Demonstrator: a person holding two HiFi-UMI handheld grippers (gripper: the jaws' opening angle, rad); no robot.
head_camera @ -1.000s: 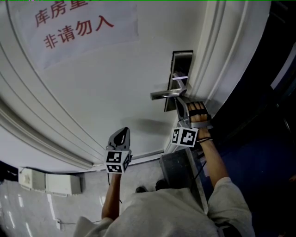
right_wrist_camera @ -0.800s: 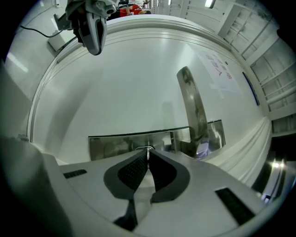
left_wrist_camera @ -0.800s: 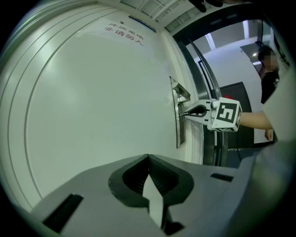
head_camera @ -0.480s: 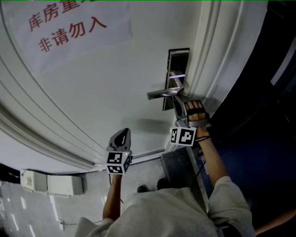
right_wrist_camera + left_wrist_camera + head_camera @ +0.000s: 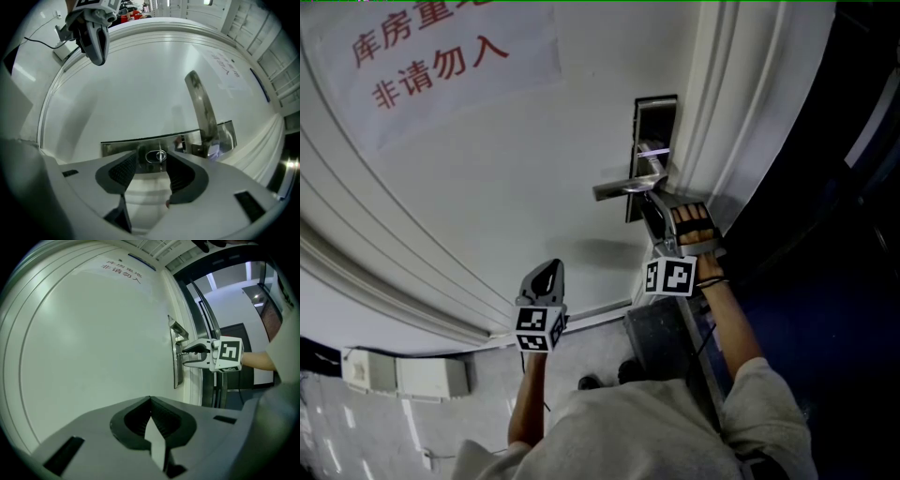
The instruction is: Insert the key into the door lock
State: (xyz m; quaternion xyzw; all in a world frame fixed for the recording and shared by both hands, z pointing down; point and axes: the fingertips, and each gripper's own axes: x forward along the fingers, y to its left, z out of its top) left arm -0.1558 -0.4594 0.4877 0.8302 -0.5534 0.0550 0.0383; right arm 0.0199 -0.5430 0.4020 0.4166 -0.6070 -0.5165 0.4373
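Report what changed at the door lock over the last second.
The right claw has just been opening its jaws, letting go of the key. The key now stands in the lock between the parted pads, untouched. The claw has not visibly drawn back from the lock. The left claw stayed shut and empty, and the handle did not move.

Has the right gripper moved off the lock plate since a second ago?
No. The right gripper sits just below the door handle as before; its jaws have just been opening, the key between them ungripped.
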